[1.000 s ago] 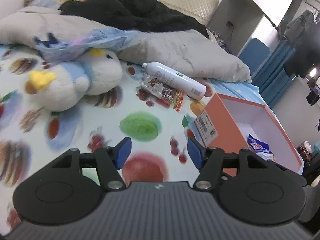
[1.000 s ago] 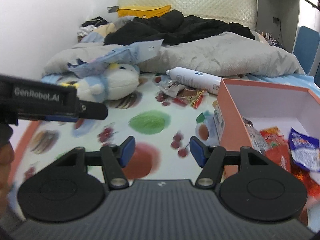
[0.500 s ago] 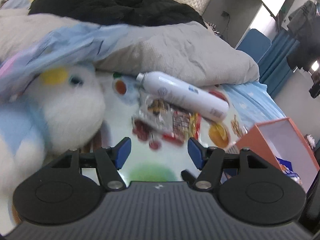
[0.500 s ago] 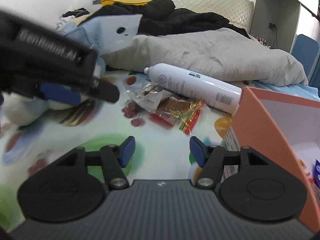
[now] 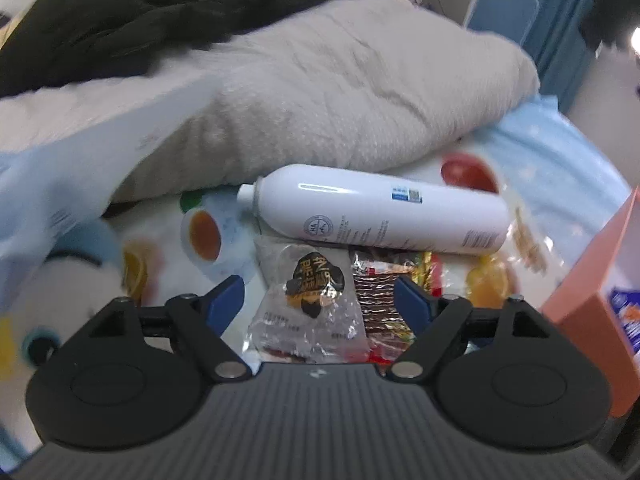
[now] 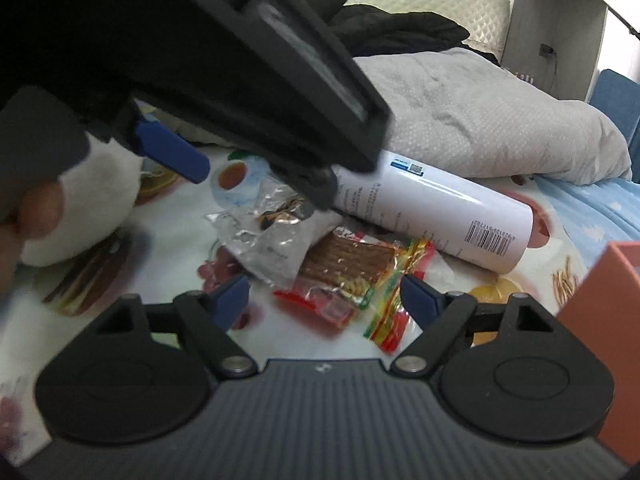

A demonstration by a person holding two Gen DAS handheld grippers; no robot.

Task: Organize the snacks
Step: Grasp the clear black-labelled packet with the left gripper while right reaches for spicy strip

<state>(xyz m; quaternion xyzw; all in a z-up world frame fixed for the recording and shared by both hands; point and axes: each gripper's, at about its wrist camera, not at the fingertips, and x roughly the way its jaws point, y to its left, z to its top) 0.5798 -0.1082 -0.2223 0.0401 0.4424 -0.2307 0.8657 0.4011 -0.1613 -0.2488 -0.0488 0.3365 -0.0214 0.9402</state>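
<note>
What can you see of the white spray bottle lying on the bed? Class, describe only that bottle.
The white spray bottle is a smooth, glossy cylinder that looks like metal or hard plastic. It lies on its side on the fruit-print sheet, narrow neck toward the left in the left wrist view. Grey print, a round emblem, a small blue label and a barcode near its flat base mark it. The grey duvet lies just behind it; the snack packets lie against its near side.

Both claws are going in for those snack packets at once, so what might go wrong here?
The left gripper straddles both the clear packet and the red packet, so it may pinch two at once. The white bottle lies against them and might roll. The right gripper, also open, hangs close and might collide.
</note>
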